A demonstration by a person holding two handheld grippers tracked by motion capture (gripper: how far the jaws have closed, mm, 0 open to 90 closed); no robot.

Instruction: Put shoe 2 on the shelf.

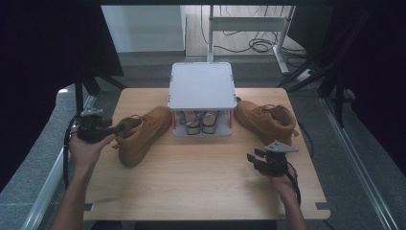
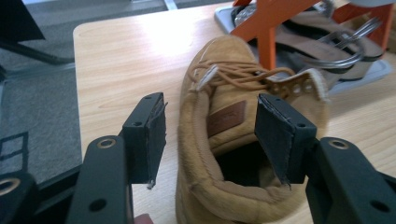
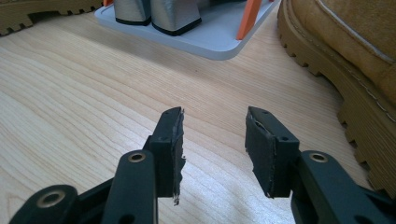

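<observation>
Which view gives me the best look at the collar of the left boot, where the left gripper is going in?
The left gripper view. The left boot sits close up there, its collar opening between the open jaws of the left gripper. The high view shows that boot whole but small. The right gripper view catches a strip of its sole.

open claw (image 3: pixel 213 151), boot (image 3: pixel 355 56), table (image 3: pixel 84 93)

Bare table (image 1: pixel 201 177) before rack (image 1: pixel 201 86), boots (image 1: pixel 143 134)

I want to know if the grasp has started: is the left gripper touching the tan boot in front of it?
Cannot tell. In the left gripper view the left gripper has its jaws open astride the boot collar; one pad overlaps the collar edge, with neither contact nor gap plain.
</observation>
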